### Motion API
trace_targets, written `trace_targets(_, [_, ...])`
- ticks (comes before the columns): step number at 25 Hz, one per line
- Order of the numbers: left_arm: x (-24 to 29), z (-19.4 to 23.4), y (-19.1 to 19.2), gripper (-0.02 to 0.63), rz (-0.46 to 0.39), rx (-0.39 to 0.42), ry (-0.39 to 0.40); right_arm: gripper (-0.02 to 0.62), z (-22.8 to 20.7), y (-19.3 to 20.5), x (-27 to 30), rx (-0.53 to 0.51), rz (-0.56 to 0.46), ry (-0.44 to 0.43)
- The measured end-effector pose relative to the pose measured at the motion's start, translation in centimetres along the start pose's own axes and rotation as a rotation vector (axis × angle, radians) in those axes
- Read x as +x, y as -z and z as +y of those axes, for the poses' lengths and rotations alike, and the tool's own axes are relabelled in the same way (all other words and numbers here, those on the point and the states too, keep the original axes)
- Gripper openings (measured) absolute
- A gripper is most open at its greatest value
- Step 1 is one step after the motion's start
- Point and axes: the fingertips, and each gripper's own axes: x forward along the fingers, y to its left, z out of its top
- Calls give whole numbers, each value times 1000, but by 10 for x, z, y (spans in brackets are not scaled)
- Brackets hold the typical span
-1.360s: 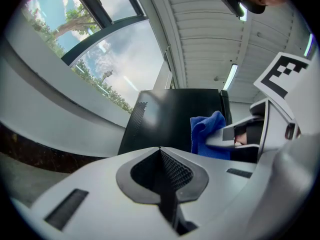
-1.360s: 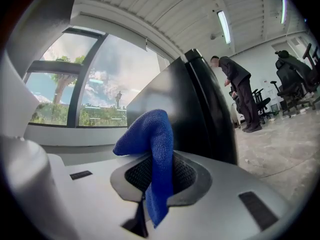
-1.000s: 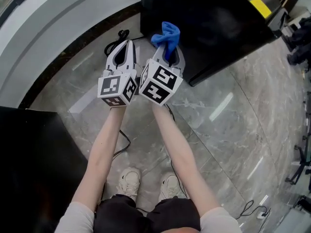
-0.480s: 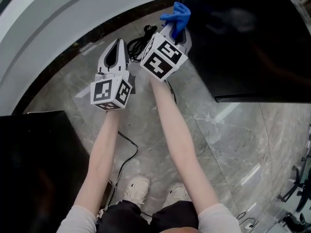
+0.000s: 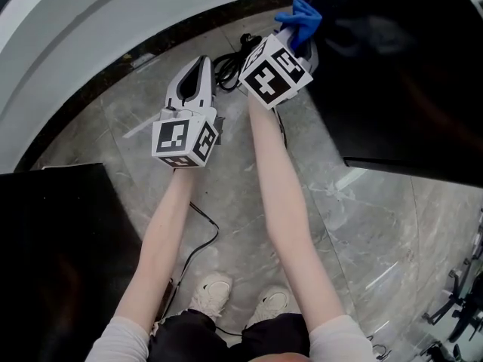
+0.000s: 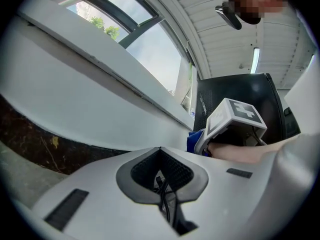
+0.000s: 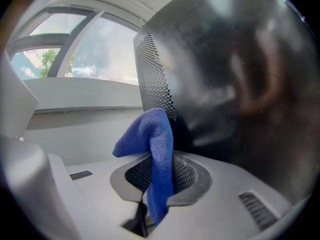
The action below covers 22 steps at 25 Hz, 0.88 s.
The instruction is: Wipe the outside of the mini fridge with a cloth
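The black mini fridge (image 5: 407, 66) fills the upper right of the head view; its glossy side and perforated back edge (image 7: 155, 79) loom close in the right gripper view. My right gripper (image 5: 298, 32) is shut on a blue cloth (image 5: 300, 15), whose bunched end (image 7: 152, 139) sticks out right beside the fridge's left side. My left gripper (image 5: 202, 70) hangs to the left above the floor, shut with nothing between its jaws (image 6: 160, 151).
A black power cable (image 5: 226, 66) is coiled on the marble floor between the grippers and trails toward my feet. A curved white wall with a dark base (image 5: 90, 44) runs behind. A second black cabinet (image 5: 53, 255) stands at lower left.
Both grippers have shifted right and up in the view. The cloth has moved closer to the fridge's left side. The fridge has slid further right in the frame.
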Motion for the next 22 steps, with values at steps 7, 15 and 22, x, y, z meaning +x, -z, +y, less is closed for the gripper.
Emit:
trace_targets(7, [2,-2,1,5,4,-4,6,80,-2,-4,-3,-46,-24,-11])
trace_targets(15, [-2,-33,6,5,19,-19,57,80,-31,-12,-29,15,-19,28])
trace_targets(22, [-11,-58,-6,5,1,-32,88,80,-57,-26,-61,-27,-34,38])
